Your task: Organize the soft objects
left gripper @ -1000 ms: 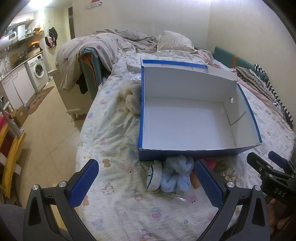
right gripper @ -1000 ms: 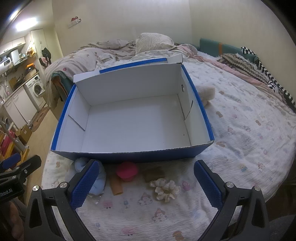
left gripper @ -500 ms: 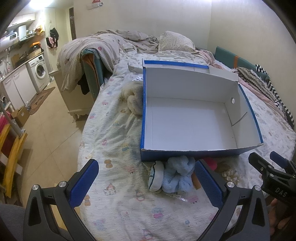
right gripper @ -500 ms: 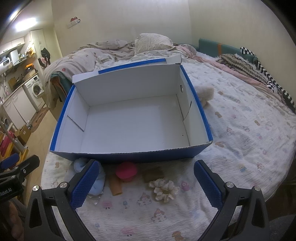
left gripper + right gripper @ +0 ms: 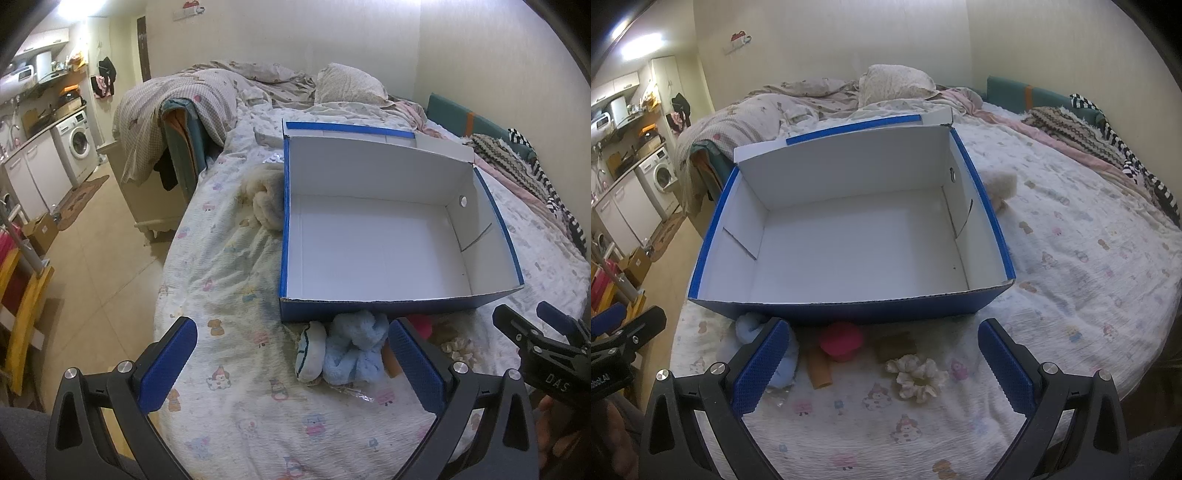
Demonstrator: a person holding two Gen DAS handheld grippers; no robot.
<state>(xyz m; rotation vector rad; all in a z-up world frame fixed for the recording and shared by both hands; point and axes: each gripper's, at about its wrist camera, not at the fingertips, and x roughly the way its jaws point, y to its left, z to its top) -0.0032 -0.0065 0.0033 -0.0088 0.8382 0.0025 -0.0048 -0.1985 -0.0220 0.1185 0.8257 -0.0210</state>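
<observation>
An empty blue box with a white inside (image 5: 373, 240) (image 5: 857, 240) lies on the bed. In front of it lie a light blue plush (image 5: 354, 350) (image 5: 783, 362), a small white soft item with dark trim (image 5: 310, 354), a pink soft item (image 5: 841, 340), a tan roll (image 5: 819, 371), a brown pad (image 5: 895, 344) and a cream scrunchie (image 5: 918, 376). A cream fluffy item (image 5: 267, 203) (image 5: 1001, 184) lies beside the box. My left gripper (image 5: 291, 369) is open and empty above the near bed edge. My right gripper (image 5: 882, 369) is open and empty above the small items.
The bed has a printed sheet (image 5: 229, 280), with a rumpled duvet (image 5: 192, 92) and pillow (image 5: 347, 86) at the far end. Striped and knitted fabrics (image 5: 1089, 136) lie along the wall side. To the left are bare floor (image 5: 92, 258), a washing machine (image 5: 79, 140) and cabinets.
Both grippers have drifted slightly; the box and soft items sit a little further right in the left wrist view. Nothing was grasped or moved.
</observation>
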